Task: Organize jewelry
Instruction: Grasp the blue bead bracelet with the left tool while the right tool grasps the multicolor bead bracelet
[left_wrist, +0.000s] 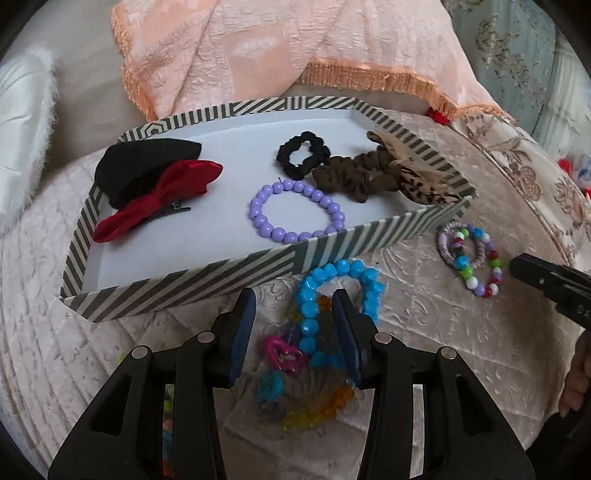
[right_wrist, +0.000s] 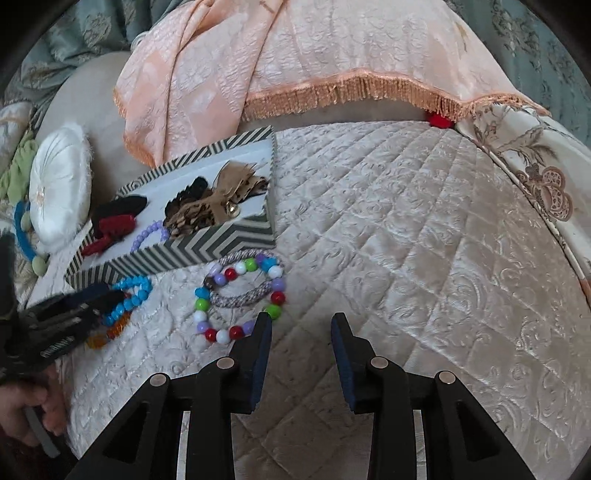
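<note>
Blue bracelet (left_wrist: 334, 295) between parted left jaws | multicolour bracelet (right_wrist: 240, 299) beside parted right jaws

No text, label, brand, number or sign can be read in either view. The only lettering is pale print on the side of the left gripper (right_wrist: 70, 314) in the right wrist view and a few pale characters on the side of the right gripper (left_wrist: 546, 280) at the edge of the left wrist view; both are too blurred and small to make out.
</note>
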